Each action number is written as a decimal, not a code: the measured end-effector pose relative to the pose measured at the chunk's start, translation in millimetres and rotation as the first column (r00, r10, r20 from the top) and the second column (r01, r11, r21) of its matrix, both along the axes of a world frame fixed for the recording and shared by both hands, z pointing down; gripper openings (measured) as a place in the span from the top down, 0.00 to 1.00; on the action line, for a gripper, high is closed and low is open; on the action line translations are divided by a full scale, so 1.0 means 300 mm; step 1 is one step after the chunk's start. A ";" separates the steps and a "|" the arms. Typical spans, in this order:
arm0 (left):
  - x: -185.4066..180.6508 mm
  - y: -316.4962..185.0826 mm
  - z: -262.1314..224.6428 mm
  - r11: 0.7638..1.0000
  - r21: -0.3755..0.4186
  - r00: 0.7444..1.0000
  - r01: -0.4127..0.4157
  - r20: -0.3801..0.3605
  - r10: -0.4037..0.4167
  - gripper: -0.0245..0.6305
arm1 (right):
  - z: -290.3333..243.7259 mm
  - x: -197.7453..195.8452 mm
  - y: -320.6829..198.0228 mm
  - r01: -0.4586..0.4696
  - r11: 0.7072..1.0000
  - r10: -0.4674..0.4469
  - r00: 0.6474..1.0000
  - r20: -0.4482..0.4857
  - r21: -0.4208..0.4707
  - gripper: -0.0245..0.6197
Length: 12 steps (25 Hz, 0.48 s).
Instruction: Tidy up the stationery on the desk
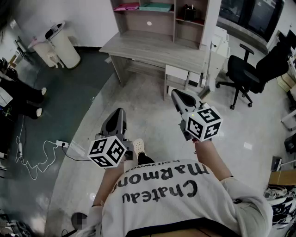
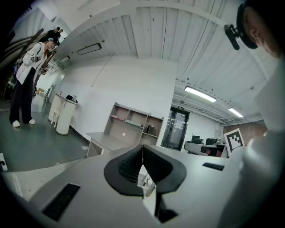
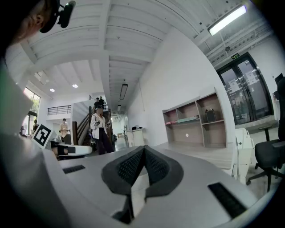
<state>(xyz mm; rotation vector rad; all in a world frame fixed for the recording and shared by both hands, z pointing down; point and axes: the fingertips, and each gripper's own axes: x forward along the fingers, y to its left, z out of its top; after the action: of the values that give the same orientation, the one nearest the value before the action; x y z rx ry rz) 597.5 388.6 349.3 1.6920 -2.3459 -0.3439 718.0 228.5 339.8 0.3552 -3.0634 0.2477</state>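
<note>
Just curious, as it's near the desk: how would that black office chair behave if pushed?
The black office chair would probably roll rather than tip: its spread base seems to stand on castors on the smooth, shiny floor. Its seat likely swivels on the single centre post, so an off-centre push may just turn it.

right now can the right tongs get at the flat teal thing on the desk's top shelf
Probably not from here. The right tongs, shut, hang over pale floor well short of the grey wooden desk, and the flat teal thing lies on its shelf. The way there looks free.
</note>
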 end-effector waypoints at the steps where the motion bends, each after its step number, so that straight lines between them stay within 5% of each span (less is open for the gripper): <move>1: -0.008 -0.003 0.002 1.000 0.000 1.000 0.000 -0.002 0.000 0.94 | 0.002 -0.007 -0.004 -0.001 1.000 0.001 1.000 -0.002 -0.002 0.94; 12: -0.160 -0.073 0.073 1.000 -0.027 0.999 0.000 -0.037 -0.001 0.94 | 0.080 -0.157 -0.082 -0.006 0.999 0.003 0.999 -0.051 -0.050 0.94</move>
<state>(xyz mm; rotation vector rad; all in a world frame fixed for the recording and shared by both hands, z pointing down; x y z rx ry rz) 549.3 366.6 371.1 1.6588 -2.3148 -0.3395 671.0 203.8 363.8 0.3604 -3.0003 0.3106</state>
